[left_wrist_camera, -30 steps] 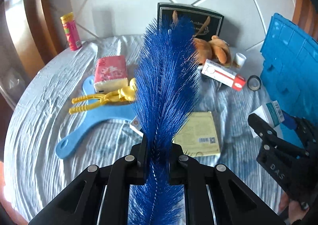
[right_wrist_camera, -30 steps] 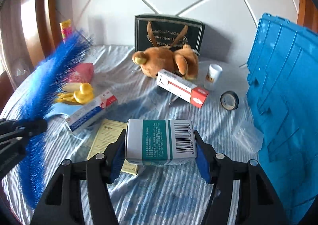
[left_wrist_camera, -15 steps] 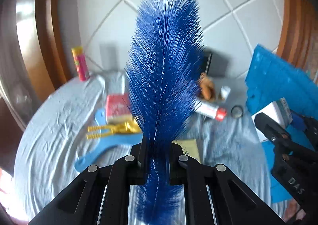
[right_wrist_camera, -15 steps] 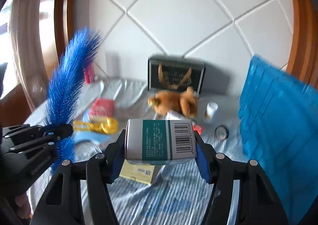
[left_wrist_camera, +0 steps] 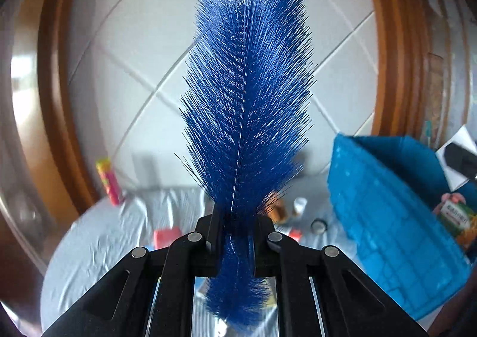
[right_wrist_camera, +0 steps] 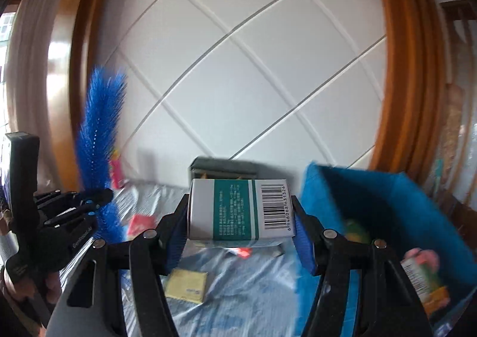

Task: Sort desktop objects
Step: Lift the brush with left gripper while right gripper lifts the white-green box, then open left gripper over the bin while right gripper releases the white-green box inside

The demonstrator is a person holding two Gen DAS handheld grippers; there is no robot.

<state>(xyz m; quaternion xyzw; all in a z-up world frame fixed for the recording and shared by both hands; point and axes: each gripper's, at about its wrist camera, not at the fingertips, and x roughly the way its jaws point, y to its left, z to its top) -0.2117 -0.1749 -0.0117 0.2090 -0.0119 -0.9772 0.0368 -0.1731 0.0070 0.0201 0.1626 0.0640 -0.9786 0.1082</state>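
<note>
one blue brush (left_wrist_camera: 244,104) is clamped upright in the left gripper (left_wrist_camera: 234,228); one white-and-green box (right_wrist_camera: 240,209) is squeezed between the pads of the right gripper (right_wrist_camera: 240,219), above the table (right_wrist_camera: 238,292). one blue crate (right_wrist_camera: 387,203) stands at the right. only the right view shows the yellow notepad (right_wrist_camera: 186,285); only the left shows a tape roll (left_wrist_camera: 318,225). grey cloth covers the table; white tiled wall behind.
</note>
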